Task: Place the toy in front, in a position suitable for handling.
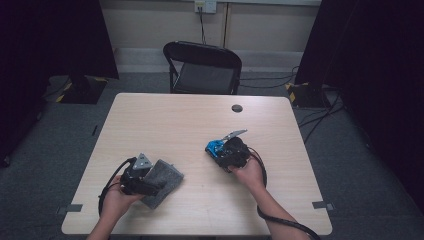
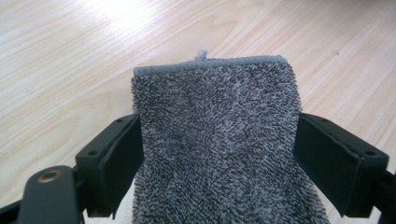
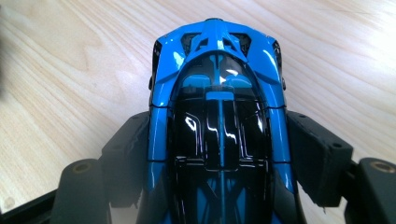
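Car: blue-and-black toy car point(image 3: 217, 126) sits between the jaws of right gripper point(image 1: 220, 150), right of table point(image 1: 165, 120) centre, nearer the right edge than the left.
Right gripper: jaws fairly wide, pads against the car's two flanks; looks like a grip across its width.
Car axis: long axis runs straight out along the jaws, far end pointing away from the hand.
Cloth: grey terry cloth point(image 2: 219, 140) near the front-left corner, lying partly on the table.
Left gripper: left gripper point(image 1: 142, 177) has jaws on either side of the cloth, pads at its edges; reads as a hold, though pressure is hard to judge.
Key relation: cloth lies left of the car, well apart, bare wood between.
Next move (guess): bring car and cloth together to wipe; either hand must cross that gap.
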{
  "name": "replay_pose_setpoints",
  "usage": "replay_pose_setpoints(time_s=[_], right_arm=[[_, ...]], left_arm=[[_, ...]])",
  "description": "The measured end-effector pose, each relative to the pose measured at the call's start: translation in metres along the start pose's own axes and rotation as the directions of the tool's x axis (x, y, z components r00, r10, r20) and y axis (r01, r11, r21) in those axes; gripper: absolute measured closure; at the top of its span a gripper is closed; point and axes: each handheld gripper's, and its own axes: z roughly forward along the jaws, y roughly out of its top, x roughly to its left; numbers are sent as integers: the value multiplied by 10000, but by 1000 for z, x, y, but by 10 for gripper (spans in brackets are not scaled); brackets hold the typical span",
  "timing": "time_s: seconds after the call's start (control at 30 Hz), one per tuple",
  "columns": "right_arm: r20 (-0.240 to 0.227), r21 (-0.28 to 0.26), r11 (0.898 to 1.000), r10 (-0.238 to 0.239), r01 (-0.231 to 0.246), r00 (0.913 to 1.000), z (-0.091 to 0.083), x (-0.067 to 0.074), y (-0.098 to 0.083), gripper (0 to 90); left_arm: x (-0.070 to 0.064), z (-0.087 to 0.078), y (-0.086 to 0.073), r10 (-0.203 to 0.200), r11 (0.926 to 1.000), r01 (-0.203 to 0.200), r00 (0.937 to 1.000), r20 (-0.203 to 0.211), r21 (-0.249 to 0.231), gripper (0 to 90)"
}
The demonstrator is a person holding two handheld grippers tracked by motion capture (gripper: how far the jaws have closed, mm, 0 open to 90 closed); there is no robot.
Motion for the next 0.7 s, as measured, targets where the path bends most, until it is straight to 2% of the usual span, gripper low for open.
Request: replay_pose_setpoints(time_s=[0.33,0.5,0.6,0.7], right_arm=[[-168,89,9995,-293,295,9994,16,6,14,284],[-197,140,9988,-476,479,9987,25,11,12,283],[-278,26,9993,-371,372,9989,26,10,10,283],[-283,63,9988,-478,480,9985,27,10,11,282]], left_arm=[[1,0,-1,-90,10000,90,9999,51,-23,158],[3,0,-2,-50,10000,50,10000,57,46,158],[3,0,-3,-137,9999,137,9999,82,1,158],[3,-1,-3,-120,9999,120,9999,44,11,158]])
